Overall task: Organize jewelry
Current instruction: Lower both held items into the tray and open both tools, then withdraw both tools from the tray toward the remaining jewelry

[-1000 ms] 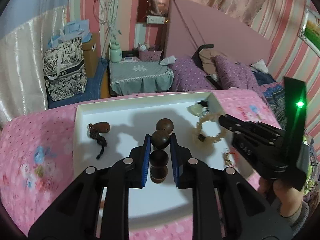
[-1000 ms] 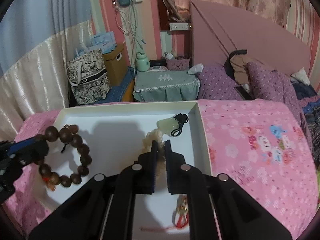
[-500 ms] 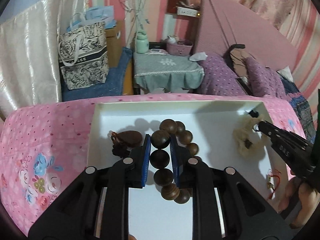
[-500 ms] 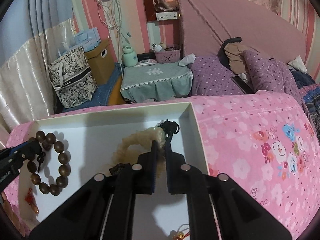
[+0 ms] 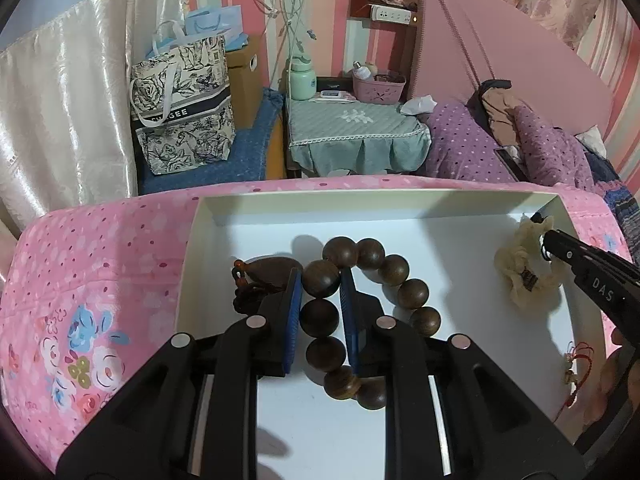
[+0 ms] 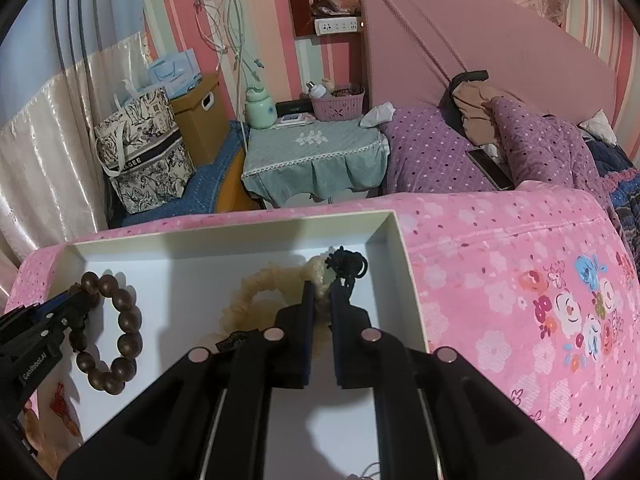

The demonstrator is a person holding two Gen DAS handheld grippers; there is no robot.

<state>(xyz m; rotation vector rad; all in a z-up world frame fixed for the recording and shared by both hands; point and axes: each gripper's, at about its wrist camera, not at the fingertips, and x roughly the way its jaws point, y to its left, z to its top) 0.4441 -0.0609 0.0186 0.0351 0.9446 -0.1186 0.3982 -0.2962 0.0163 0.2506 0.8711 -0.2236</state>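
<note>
wooden bead bracelet (image 5: 360, 312) in left gripper (image 5: 320, 304) jaws over white tray (image 5: 400, 208)

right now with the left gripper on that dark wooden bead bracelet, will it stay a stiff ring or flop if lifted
Probably flops: the wooden bead bracelet is separate round beads strung together, and the left hand-held gripper pinches just one. The rest would likely hang and swing. The glossy beads may slip or roll on the white tray.

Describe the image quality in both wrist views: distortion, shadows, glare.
Left wrist view: heavy fisheye bending with dark corners; the wooden bead bracelet casts a soft shadow on the white tray; sheen on the satin curtain. Right wrist view: same curvature; the right gripper shadows the tray floor; focus is fairly sharp.
</note>
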